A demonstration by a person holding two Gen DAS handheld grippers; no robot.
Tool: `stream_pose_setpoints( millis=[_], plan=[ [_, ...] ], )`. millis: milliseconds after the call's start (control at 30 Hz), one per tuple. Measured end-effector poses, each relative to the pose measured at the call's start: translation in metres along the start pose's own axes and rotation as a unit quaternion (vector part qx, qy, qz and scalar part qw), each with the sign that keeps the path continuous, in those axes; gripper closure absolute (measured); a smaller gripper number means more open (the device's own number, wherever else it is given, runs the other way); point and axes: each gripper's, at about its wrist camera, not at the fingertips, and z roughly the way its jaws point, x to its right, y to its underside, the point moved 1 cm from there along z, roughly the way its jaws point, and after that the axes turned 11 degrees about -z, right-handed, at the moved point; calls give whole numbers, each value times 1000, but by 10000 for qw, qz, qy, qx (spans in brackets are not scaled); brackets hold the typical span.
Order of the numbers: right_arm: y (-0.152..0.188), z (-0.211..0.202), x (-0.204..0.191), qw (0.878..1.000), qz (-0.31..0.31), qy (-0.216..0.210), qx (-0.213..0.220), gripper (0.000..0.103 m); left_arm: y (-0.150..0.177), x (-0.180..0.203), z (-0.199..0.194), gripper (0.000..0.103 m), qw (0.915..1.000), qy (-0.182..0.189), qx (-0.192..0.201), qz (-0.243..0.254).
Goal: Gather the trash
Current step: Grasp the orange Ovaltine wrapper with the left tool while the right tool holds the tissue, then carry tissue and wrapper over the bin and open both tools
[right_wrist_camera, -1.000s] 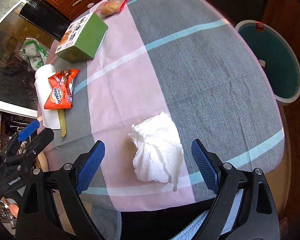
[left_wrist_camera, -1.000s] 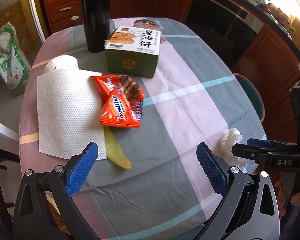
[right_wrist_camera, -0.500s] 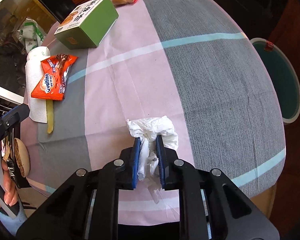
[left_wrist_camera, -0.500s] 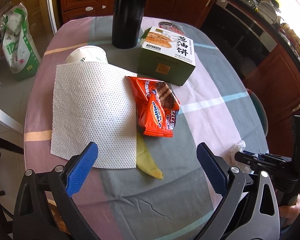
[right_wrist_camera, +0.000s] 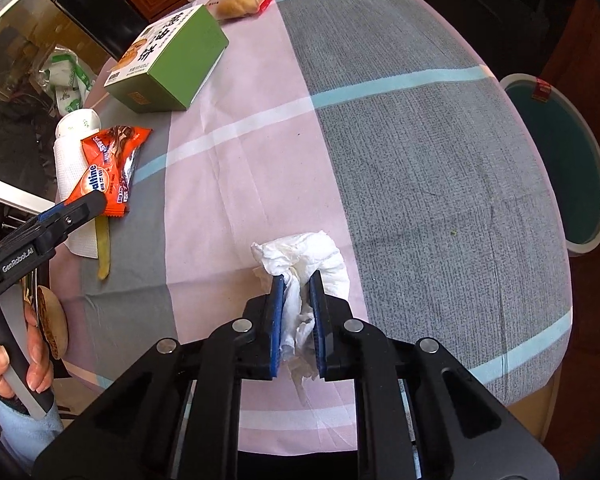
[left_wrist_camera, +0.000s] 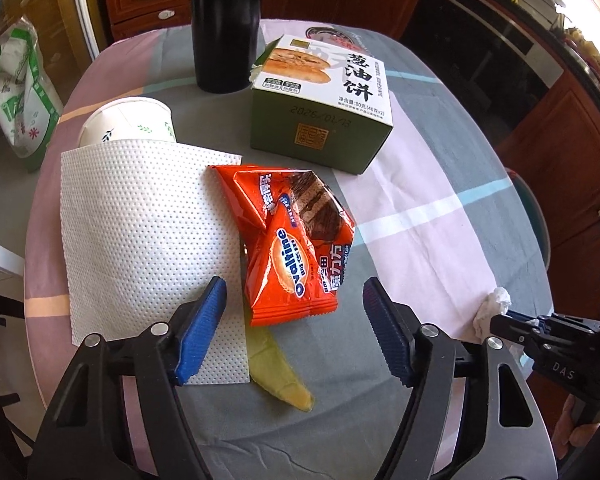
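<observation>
My left gripper (left_wrist_camera: 292,332) hovers over the near end of an orange Ovaltine wrapper (left_wrist_camera: 296,248). Its jaws are closing with the wrapper's lower edge between them, and the pads are clear of it. A yellow-green peel (left_wrist_camera: 280,376) pokes out from under the wrapper, beside a white paper towel (left_wrist_camera: 140,240). My right gripper (right_wrist_camera: 298,296) is shut on a crumpled white tissue (right_wrist_camera: 300,256) near the table's front edge. In the left wrist view the tissue (left_wrist_camera: 494,308) shows at the far right.
A green snack box (left_wrist_camera: 320,112), a black bottle (left_wrist_camera: 224,20) and a paper cup (left_wrist_camera: 128,120) stand behind the wrapper. A packet of bread (right_wrist_camera: 240,0) lies at the far edge. A teal-lined bin (right_wrist_camera: 560,160) stands on the floor to the right of the table.
My left gripper has come down and closer to the orange wrapper, and its jaws have narrowed. The right gripper went from open around the tissue to shut on it.
</observation>
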Motion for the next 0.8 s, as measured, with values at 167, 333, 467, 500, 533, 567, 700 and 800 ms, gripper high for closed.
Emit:
stream_pose_setpoints(
  millis=[167,333,467,500,533,567,700,800],
  plan=[
    [3,4,-5,9998,-149,-77,-86,82,1,9,12,71,9999,-89,-57,74],
    [5,5,-2,9997,-175,-138,-103,81,0,21,7,80,9997,-86,76,229],
    [3,7,-2,9996,-236,-129,-79,80,2,32,-1,84,9994,29,152,315],
    [4,6,-2,9996,-261,-89,-50,83,3,35,-3,84,9993,110,137,333],
    [5,6,-3,9996,-291,-48,-23,86,3,38,-5,84,9992,162,132,347],
    [5,5,-4,9995,-329,-20,2,91,4,42,-8,84,9990,179,150,374],
    [2,-5,6,9995,-173,-163,186,94,9,59,-17,84,9982,249,198,510],
    [-2,-17,24,9991,36,-202,380,94,12,72,-22,84,9973,275,217,642]
  ],
)
